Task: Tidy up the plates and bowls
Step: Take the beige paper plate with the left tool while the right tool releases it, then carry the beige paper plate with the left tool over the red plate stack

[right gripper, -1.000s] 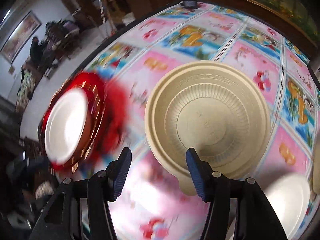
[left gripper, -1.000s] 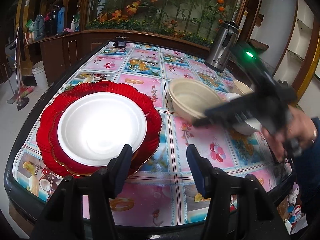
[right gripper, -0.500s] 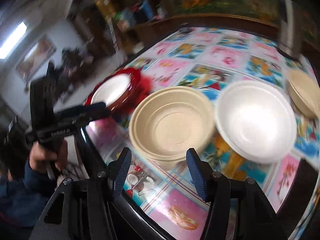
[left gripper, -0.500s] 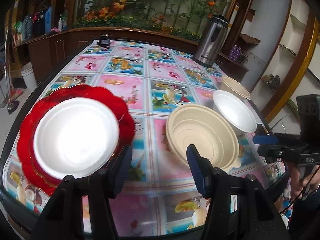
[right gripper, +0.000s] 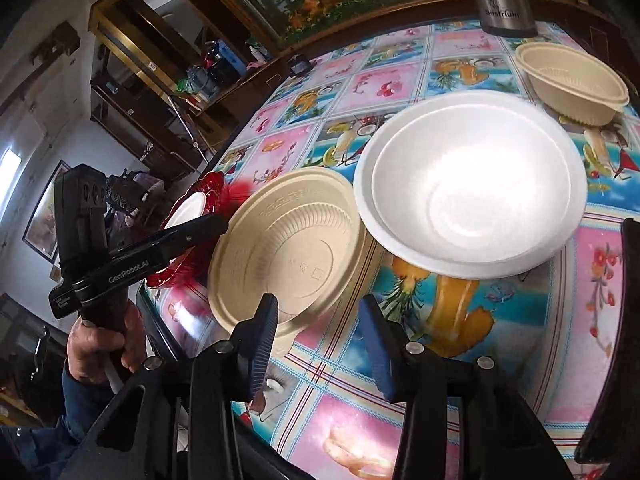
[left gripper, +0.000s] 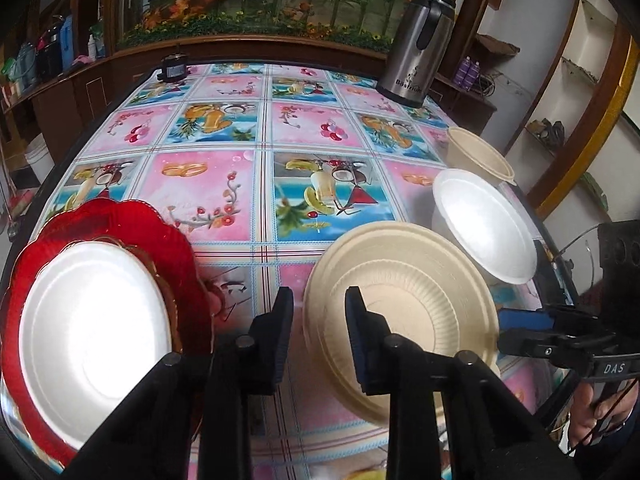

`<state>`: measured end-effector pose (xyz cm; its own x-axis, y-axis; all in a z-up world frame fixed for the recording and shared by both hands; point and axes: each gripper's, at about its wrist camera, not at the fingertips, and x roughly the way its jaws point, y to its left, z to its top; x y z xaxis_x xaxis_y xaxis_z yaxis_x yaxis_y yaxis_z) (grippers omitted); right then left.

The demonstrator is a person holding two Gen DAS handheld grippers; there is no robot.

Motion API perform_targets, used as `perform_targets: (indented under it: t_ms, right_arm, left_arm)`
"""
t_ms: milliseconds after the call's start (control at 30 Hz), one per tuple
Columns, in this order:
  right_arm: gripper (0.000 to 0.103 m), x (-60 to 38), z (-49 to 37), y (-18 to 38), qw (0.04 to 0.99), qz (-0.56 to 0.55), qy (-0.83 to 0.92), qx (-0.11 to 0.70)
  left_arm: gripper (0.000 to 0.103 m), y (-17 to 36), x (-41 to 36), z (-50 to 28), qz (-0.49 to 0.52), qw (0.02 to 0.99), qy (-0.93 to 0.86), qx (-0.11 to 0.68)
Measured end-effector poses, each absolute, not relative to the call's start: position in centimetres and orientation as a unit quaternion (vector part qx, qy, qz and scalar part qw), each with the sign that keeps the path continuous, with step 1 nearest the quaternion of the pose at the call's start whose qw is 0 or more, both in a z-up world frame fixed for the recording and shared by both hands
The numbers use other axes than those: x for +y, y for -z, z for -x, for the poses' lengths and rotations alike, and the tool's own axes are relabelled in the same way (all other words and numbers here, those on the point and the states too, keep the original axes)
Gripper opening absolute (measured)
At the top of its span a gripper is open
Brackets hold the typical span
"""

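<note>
A large beige bowl [left gripper: 404, 312] sits near the table's front edge; it also shows in the right wrist view [right gripper: 288, 256]. My left gripper [left gripper: 318, 328] is open, its jaws astride the bowl's near left rim. A white plate [left gripper: 92, 336] lies on a stack of red plates [left gripper: 160, 236] at the left. A white bowl [left gripper: 484, 224] and a smaller beige bowl [left gripper: 480, 156] stand at the right; the right wrist view shows both, white [right gripper: 472, 192] and beige [right gripper: 572, 80]. My right gripper [right gripper: 316, 340] is open and empty, just in front of the large beige bowl.
A steel thermos jug [left gripper: 420, 64] stands at the far right of the table. A small dark object [left gripper: 174, 68] sits at the far edge. The floral tablecloth [left gripper: 260, 184] covers the table. The table's front edge is close under both grippers.
My left gripper moved right and forward to the large beige bowl's rim. My right gripper drew back and swung right, so the white bowl now fills its view.
</note>
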<state>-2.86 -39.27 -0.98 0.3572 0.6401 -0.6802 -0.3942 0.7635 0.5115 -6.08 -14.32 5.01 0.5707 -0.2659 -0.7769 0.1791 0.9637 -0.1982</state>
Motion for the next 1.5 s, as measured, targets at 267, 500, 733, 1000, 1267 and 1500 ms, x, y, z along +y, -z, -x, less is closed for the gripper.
perform_targets:
  t_ms: [267,500,733,1000,1267,1500]
  right_arm:
    - [0.028,-39.0,2.6,1.8,0.812,-0.140,-0.316,0.470]
    - [0.027,-38.9,3.2,1.1,0.816,-0.139,-0.322,0.459]
    - [0.027,-38.3,3.7,0.8,0.816,-0.134,-0.330,0.455]
    - [0.027,-37.6,4.2,-0.4,0.821,-0.121,-0.337,0.444]
    - [0.027,-36.2,4.4,-1.2,0.820,-0.115,-0.350,0.438]
    - [0.027,-34.5,4.4,-2.4,0.821,-0.104,-0.363,0.428]
  left_arm:
    - [0.019,-3.5,-15.3,7.1,0.038,0.879,0.136,0.455]
    - [0.019,-4.3,-14.5,9.0,0.049,0.885,0.138,0.442]
    - [0.019,-4.4,-13.8,10.0,0.056,0.889,0.130,0.436]
    - [0.019,-5.6,-12.9,11.0,0.066,0.897,0.128,0.418]
    - [0.019,-7.1,-11.3,12.1,0.076,0.907,0.116,0.397]
    - [0.019,-8.2,-9.5,12.9,0.089,0.915,0.104,0.380]
